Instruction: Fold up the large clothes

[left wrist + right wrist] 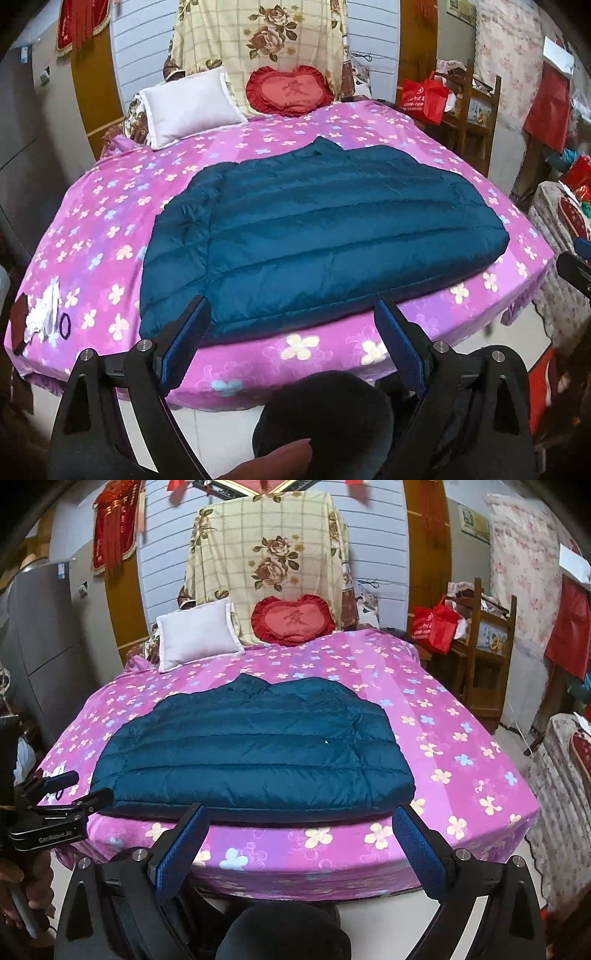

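Observation:
A dark teal quilted puffer jacket (317,236) lies flat on the pink flowered bed (110,206), hem toward me, collar toward the pillows, sleeves folded in along its sides. It also shows in the right wrist view (255,753). My left gripper (293,306) is open and empty, held in front of the bed's near edge, just short of the jacket's hem. My right gripper (299,814) is open and empty, also at the near edge below the hem. The left gripper (79,792) shows at the far left of the right wrist view.
A white pillow (188,107) and a red heart cushion (290,92) rest at the head of the bed. White cloth and a dark hair tie (64,325) lie at the bed's left corner. A wooden shelf with a red bag (434,627) stands to the right.

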